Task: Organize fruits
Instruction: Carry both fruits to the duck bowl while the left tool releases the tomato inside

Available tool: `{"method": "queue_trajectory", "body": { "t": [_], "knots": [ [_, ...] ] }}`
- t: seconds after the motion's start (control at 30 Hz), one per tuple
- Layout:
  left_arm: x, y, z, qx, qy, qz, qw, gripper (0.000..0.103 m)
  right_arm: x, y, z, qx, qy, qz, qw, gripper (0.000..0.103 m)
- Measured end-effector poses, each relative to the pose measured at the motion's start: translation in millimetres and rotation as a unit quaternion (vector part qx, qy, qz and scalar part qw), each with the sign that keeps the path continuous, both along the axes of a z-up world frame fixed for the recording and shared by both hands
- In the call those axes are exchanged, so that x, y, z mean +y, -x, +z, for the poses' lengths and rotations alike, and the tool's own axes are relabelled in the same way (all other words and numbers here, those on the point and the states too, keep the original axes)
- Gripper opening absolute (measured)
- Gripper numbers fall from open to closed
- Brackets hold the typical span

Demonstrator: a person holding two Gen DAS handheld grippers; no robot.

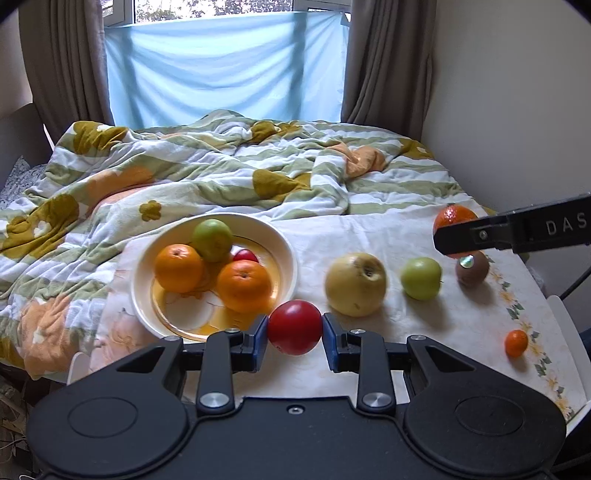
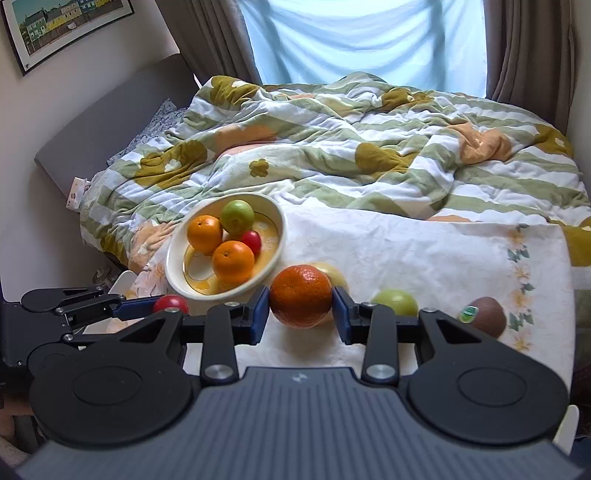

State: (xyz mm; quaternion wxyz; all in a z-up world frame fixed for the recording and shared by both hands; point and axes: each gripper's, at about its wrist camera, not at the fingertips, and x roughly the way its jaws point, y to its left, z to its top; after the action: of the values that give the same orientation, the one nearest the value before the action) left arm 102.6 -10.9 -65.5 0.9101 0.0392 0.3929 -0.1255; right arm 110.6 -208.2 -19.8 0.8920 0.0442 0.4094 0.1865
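Both loads look bound for the bowl (image 1: 284, 243) w/ its four fruits: left gripper (image 1: 294, 328) is clenched on a red fruit (image 1: 294, 326), right gripper (image 2: 301, 297) on an orange (image 2: 301, 295), both just short of the rim.

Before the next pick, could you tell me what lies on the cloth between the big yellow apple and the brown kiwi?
One green apple lies between the yellow apple and the kiwi, clearest in the left wrist view.

A rumpled striped quilt (image 1: 229, 166) lies beyond the tongs, brown curtains (image 1: 384, 62) and a pale blue sheet (image 1: 225, 62) behind it. A framed picture (image 2: 62, 26) hangs up left.
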Motion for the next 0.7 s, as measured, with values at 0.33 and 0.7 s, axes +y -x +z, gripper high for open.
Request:
{"method": "queue_trajectory", "body": {
  "t": [0.33,0.7],
  "knots": [
    [55,-41,-11,0.003,-0.008,0.004,1.0000,0.035,60,-21,-12,0.008,0.003,-0.002,1.000,0.052],
    [91,-83,-43,0.024,-0.018,-0.009,0.9995,0.035,104,-39,-39,0.031,0.013,-0.019,0.999,0.052]
  ]
}}
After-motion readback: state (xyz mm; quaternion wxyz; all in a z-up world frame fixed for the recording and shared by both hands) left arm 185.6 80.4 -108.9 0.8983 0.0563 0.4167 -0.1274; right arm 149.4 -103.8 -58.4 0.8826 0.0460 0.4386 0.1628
